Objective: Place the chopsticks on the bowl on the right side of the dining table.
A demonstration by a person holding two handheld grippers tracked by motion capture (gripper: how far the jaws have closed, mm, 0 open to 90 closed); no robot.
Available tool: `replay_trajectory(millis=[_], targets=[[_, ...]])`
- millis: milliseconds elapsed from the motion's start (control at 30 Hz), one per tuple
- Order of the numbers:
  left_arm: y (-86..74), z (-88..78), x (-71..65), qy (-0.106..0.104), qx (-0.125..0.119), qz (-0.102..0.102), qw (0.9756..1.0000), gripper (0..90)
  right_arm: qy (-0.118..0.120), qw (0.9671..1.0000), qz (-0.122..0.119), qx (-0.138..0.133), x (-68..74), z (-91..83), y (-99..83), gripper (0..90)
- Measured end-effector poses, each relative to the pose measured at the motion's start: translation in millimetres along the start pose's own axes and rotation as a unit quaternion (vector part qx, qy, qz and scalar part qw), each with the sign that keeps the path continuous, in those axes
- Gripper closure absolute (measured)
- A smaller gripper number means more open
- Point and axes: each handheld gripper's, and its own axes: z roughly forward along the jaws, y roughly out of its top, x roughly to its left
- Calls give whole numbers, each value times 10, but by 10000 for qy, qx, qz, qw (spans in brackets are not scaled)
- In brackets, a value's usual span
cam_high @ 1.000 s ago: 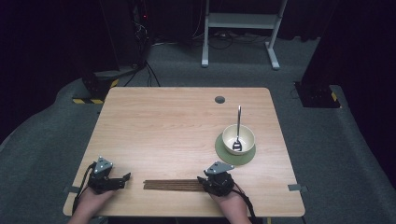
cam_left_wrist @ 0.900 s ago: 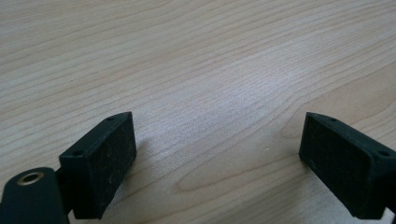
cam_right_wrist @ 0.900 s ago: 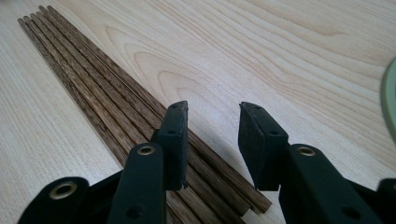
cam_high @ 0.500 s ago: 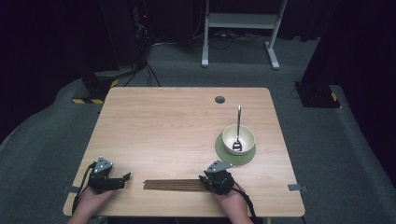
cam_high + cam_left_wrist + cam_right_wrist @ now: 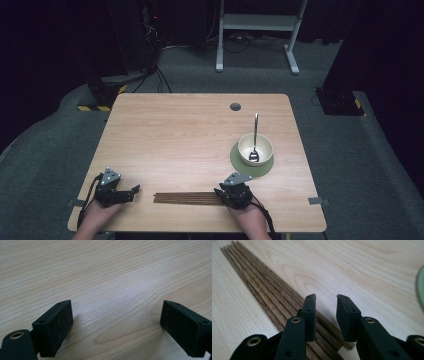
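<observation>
Your left hand [image 5: 95, 214] comes in at the near left corner, holding the black two-jaw left gripper [image 5: 131, 192] level, jaws pointing to the right. In the left gripper view the jaws stand wide apart, nothing between the pads [image 5: 60, 326]. Your right hand [image 5: 250, 216] holds the black two-jaw right gripper [image 5: 218, 192] low, pointing left. Its jaws have just been closing; a narrow gap remains between the fingertips [image 5: 310, 307], gripping nothing.

No readable text, label, brand, number or sign on anything in view.
</observation>
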Motion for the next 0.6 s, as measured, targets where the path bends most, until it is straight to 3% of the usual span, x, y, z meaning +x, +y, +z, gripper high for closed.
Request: replay_trajectory(millis=[200, 600], targets=[[0, -1, 3, 2, -9, 11, 10000, 116, -19, 9999, 110, 29, -51, 41, -2, 721], [0, -2, 4, 15, -14, 3, 10000, 122, -51, 10000, 23, 0, -139, 82, 36, 777]])
